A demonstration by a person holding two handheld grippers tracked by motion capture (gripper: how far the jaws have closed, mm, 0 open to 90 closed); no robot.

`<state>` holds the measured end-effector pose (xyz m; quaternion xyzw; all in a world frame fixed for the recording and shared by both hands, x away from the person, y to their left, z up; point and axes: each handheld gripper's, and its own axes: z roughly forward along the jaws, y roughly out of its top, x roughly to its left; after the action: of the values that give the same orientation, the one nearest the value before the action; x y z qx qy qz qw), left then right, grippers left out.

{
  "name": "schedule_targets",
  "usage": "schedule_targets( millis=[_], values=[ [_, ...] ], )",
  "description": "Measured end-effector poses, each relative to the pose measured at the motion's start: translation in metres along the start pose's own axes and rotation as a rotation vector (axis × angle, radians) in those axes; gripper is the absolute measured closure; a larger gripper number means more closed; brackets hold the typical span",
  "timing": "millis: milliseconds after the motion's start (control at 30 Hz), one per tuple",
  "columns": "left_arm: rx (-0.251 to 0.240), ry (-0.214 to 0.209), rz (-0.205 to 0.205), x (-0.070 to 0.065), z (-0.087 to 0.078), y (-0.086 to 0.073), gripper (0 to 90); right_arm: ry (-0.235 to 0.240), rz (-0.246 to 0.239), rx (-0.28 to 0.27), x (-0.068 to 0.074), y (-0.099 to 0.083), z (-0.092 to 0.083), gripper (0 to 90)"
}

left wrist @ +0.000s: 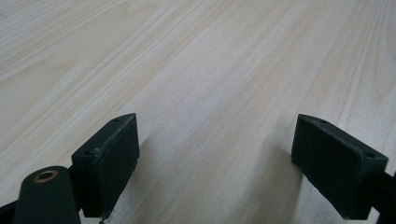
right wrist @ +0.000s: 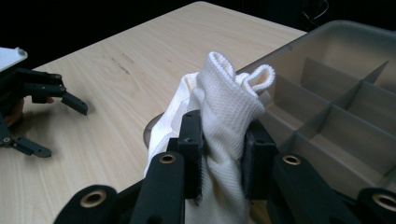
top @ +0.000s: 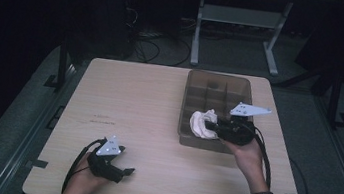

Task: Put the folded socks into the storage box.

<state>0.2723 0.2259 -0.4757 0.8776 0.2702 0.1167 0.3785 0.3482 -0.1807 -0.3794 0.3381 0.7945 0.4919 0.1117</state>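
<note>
A bunched white knit cloth [top: 203,123] hangs over the left rim of a grey divided bin [top: 191,95], and my right gripper [top: 210,127] is shut on it. In the right gripper view the cloth [right wrist: 224,107] is pinched between the two black pads [right wrist: 191,154], its folded top sticking up above them, with the bin [right wrist: 345,51] to the right. My left gripper [top: 125,172] rests low over the table's front left, held by a hand, jaws spread wide. In its own view the left gripper [left wrist: 215,163] has bare wood between its pads [left wrist: 112,154].
The light wooden table [top: 129,101] has open surface left of the bin. The bin's compartments [right wrist: 336,126] are split by thin dividers. Beyond the table stand a metal desk frame [top: 240,25] and cables on a dark floor. My left gripper [right wrist: 42,112] shows far left in the right gripper view.
</note>
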Motion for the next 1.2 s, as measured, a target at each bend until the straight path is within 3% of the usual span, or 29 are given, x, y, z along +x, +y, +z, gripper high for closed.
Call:
schedule_targets(
  millis=[567, 1200],
  values=[
    [0.003, 0.0, 0.001, 0.0, 0.0, 0.0, 14.8, -0.058, 0.011, 0.011, -0.021, 0.014, -0.003, 73.1],
    [0.003, -0.001, -0.001, 0.0, 0.0, 0.0, 14.8, -0.093, 0.043, 0.097, -0.049, 0.014, 0.01, 72.8]
  ],
)
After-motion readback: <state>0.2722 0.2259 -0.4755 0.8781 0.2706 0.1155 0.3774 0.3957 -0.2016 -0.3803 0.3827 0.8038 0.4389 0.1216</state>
